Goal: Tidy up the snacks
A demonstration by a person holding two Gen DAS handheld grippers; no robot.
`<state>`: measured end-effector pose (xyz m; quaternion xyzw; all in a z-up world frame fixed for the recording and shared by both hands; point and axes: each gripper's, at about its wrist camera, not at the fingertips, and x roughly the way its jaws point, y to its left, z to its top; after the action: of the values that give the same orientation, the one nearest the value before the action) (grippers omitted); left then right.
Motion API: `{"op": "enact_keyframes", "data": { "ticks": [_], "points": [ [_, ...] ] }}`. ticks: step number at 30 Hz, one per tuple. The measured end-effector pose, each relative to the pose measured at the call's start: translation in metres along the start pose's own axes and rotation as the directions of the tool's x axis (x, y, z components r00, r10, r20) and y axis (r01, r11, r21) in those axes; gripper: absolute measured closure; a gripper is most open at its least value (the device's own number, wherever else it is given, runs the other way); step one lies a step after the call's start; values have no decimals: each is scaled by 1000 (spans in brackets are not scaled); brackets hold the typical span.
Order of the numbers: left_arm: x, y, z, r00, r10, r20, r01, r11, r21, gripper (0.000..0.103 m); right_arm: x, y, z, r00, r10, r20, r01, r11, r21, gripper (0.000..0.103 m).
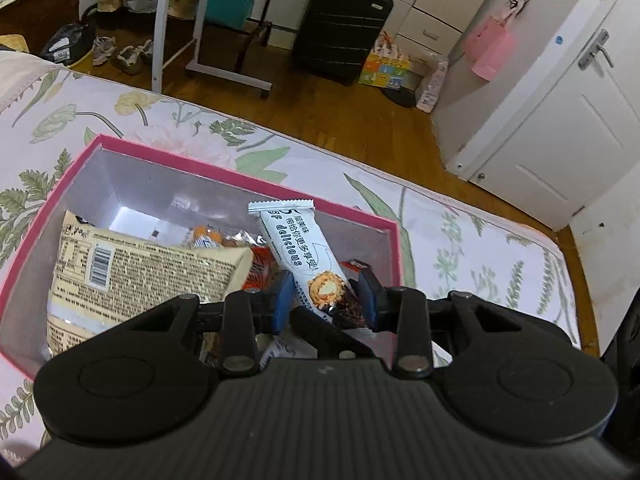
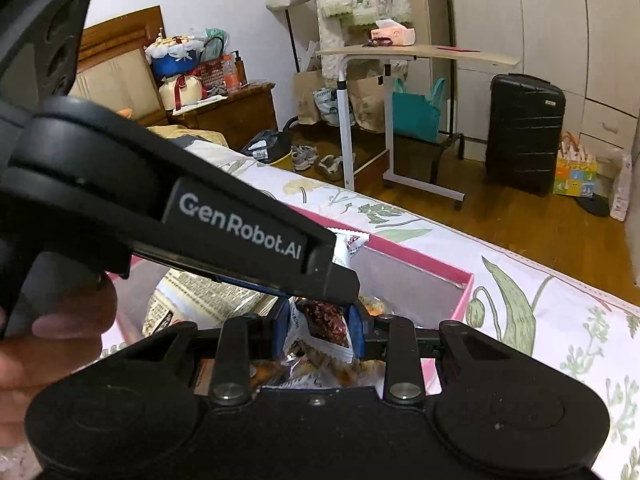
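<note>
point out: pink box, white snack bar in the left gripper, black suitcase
pink box (image 1: 224,168): left wrist view, far pink rim.
white snack bar (image 1: 296,240): left wrist view, printed middle of the wrapper.
black suitcase (image 2: 524,132): right wrist view, ribbed front face.

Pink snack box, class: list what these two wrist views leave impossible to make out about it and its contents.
- Left wrist view: the pink snack box has its near wall hidden behind the left gripper.
- Left wrist view: the beige packet carries print too small to read.
- Right wrist view: the snack pouch in the right gripper is partly covered by the other gripper's body.
</note>
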<state>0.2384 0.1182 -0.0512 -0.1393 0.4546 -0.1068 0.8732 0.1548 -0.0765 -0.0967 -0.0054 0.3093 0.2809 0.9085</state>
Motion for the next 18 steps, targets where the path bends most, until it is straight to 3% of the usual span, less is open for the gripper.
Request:
{"op": "enact_keyframes", "data": {
  "ticks": [5, 6, 8, 18],
  "points": [
    [14, 7, -1, 1000, 12, -11, -12, 1000, -27, 59, 15, -7, -4, 1000, 24, -13, -24, 1000, 20, 63],
    [14, 7, -3, 999, 41, -6, -41, 999, -18, 51, 22, -6, -2, 999, 18, -33, -18, 1000, -2, 57],
    [8, 10, -7, 998, 60, 12, -60, 998, -13, 42, 20, -3, -6, 998, -44, -52, 41, 998, -57, 54],
    [-43, 10, -42, 998, 48, 45, -51, 996, 67, 42, -58, 9, -32, 998, -52, 28, 53, 998, -22, 54]
  ]
}}
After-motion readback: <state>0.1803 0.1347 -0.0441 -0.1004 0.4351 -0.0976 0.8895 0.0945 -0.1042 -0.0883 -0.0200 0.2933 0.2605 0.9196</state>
